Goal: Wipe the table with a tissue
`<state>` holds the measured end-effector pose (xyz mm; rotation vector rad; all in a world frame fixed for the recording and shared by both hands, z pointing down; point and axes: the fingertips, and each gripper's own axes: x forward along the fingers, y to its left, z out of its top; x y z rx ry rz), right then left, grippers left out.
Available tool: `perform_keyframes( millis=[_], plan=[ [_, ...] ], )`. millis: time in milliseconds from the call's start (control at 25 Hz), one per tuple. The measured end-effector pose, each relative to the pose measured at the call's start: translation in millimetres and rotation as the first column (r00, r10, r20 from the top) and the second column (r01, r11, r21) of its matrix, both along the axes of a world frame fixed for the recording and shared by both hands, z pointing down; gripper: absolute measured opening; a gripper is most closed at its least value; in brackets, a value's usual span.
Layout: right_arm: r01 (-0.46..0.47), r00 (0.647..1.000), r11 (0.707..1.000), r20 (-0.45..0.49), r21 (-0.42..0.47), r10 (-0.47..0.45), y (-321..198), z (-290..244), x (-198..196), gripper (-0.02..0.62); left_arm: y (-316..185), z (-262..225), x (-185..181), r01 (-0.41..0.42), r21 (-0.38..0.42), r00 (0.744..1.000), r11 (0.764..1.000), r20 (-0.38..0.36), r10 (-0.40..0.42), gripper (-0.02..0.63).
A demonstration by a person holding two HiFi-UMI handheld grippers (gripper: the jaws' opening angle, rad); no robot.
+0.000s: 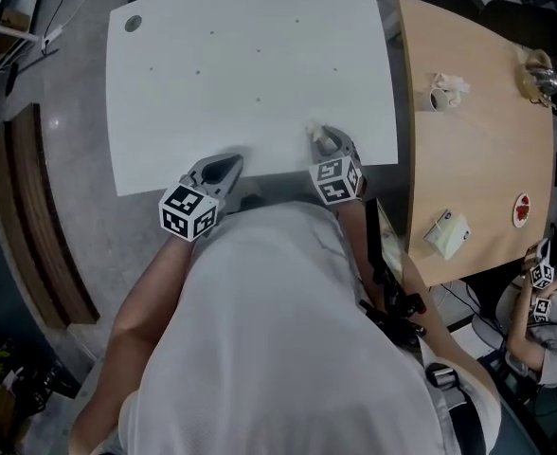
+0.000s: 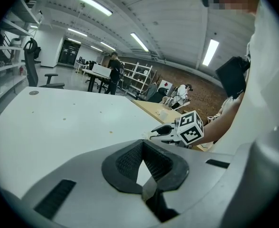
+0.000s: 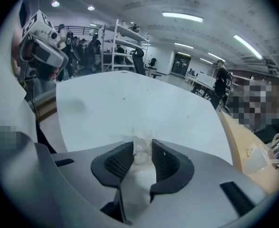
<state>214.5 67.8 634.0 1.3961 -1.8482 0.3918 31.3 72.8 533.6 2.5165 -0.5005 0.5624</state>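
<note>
The white table (image 1: 250, 64) lies in front of me, with small dark specks scattered over its top. My right gripper (image 1: 324, 140) is over the table's near edge, shut on a crumpled white tissue (image 1: 314, 126). In the right gripper view the tissue (image 3: 140, 145) fills the gap between the two pads and sticks out past the tips of that gripper (image 3: 142, 151). My left gripper (image 1: 224, 167) hovers at the near edge, further left, open and empty. The left gripper view shows bare table between its jaws (image 2: 140, 152), and the right gripper (image 2: 154, 133) to the right.
A wooden table (image 1: 477, 150) adjoins on the right, carrying a crumpled tissue (image 1: 442, 91), a tissue pack (image 1: 447, 233), a metal object (image 1: 539, 74) and a small red item (image 1: 522, 209). Another person with grippers (image 1: 541, 278) sits at lower right. A grey disc (image 1: 133, 24) marks the white table's far left corner.
</note>
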Motion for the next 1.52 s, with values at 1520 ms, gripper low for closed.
perform_keyframes(
  millis=[1520],
  plan=[
    [-0.150,0.965,0.989,0.221,0.009,0.144,19,-33,38,0.121,-11,8,-27,-0.015,0.009,1.000,1.000,-0.011,0.015,0.005]
  ],
)
